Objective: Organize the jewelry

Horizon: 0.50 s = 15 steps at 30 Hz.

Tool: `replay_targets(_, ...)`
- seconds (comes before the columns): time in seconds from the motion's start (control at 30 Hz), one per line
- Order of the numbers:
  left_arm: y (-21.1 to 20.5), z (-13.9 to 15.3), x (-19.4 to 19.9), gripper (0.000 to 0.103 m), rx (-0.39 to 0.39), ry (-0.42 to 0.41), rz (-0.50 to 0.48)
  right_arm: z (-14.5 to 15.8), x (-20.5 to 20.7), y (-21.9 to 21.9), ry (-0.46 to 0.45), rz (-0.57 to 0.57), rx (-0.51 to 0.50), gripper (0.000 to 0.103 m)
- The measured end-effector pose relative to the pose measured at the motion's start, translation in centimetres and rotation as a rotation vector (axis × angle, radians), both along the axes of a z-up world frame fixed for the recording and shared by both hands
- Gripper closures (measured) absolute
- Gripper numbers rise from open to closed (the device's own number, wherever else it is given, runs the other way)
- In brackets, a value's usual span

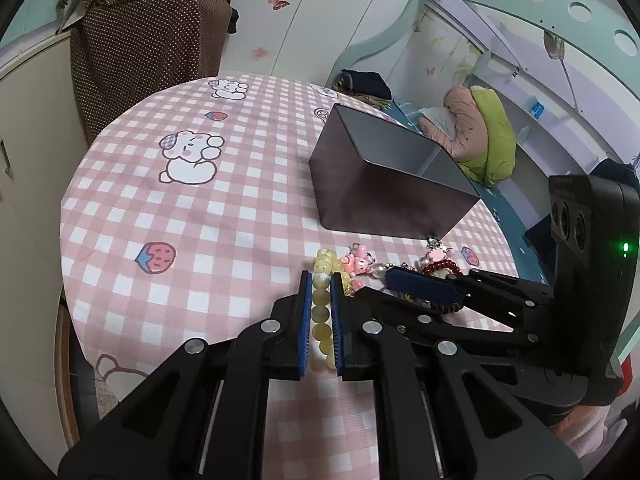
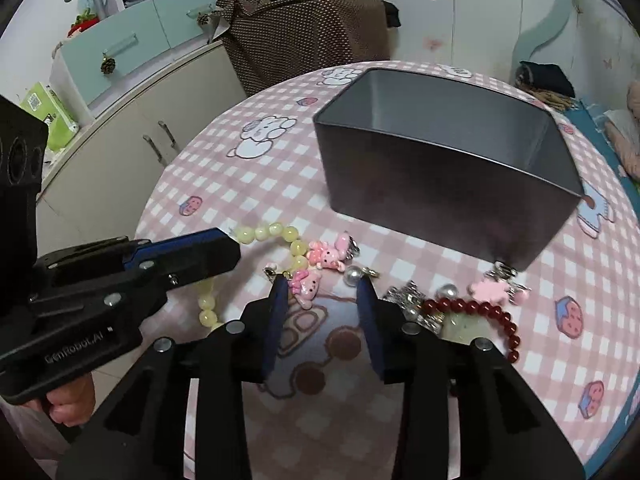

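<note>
A yellow bead bracelet (image 1: 321, 307) lies on the pink checked tablecloth (image 1: 200, 216). My left gripper (image 1: 321, 280) is shut on the bracelet; in the right wrist view the left gripper (image 2: 224, 252) covers part of the bracelet (image 2: 256, 234). My right gripper (image 2: 322, 286) is open and empty over the cloth, between pink bear charms (image 2: 326, 256) and a dark red bead bracelet (image 2: 476, 310). A grey open tin box (image 2: 440, 184) stands just behind the jewelry. The box also shows in the left wrist view (image 1: 376, 196).
Pearl and silver charms (image 2: 412, 298) and a pink charm (image 2: 490, 290) lie near the box's front corner. A brown dotted covered object (image 2: 304, 28) stands behind the round table. A cabinet (image 2: 132, 140) is at the left, a bed (image 1: 480, 132) at the right.
</note>
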<state>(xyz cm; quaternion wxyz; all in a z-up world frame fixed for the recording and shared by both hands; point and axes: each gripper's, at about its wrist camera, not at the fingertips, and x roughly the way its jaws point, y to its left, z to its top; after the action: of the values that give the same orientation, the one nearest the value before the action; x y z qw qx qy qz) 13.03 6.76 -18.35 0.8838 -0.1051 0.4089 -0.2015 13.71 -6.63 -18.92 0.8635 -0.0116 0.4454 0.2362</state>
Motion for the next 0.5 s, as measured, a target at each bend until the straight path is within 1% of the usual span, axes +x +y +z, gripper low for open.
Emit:
replay_targets(0.03, 0.03, -0.04, 0.02, 0.094, 0.000, 0.001, 0.000, -0.12, 0.07, 0.17, -0.002, 0.011, -0.004, 0.069)
replay_targets(0.1, 0.27, -0.29, 0.19, 0.094, -0.008, 0.012, 0.002, -0.22, -0.02, 0.71, -0.035, 0.035, -0.030, 0.068)
replay_targets(0.13, 0.32, -0.38, 0.23, 0.094, -0.010, 0.017, 0.003, -0.26, -0.09, 0.91, -0.045, 0.040, -0.042, 0.070)
replay_targets(0.17, 0.34, -0.54, 0.28, 0.094, -0.008, 0.024, 0.006, -0.30, -0.12, 1.06, -0.051, 0.044, -0.047, 0.080)
replay_targets(0.2, 0.35, -0.62, 0.29, 0.094, -0.007, 0.026, 0.008, -0.36, -0.11, 1.09, -0.052, 0.047, -0.047, 0.086)
replay_targets(0.23, 0.38, -0.68, 0.29, 0.094, -0.010, 0.029, 0.007, -0.39, -0.03, 1.01, -0.049, 0.046, -0.041, 0.087)
replay_targets(0.3, 0.39, -0.70, 0.30, 0.094, -0.014, 0.030, 0.009, -0.37, -0.02, 0.76, -0.039, 0.039, -0.026, 0.088)
replay_targets(0.33, 0.41, -0.67, 0.30, 0.094, -0.015, 0.029, 0.010, -0.34, -0.08, 0.70, -0.040, 0.034, -0.027, 0.090)
replay_targets(0.5, 0.73, -0.76, 0.48, 0.094, -0.020, 0.035, 0.023, 0.26, -0.48, 0.12, -0.049, 0.017, -0.004, 0.090)
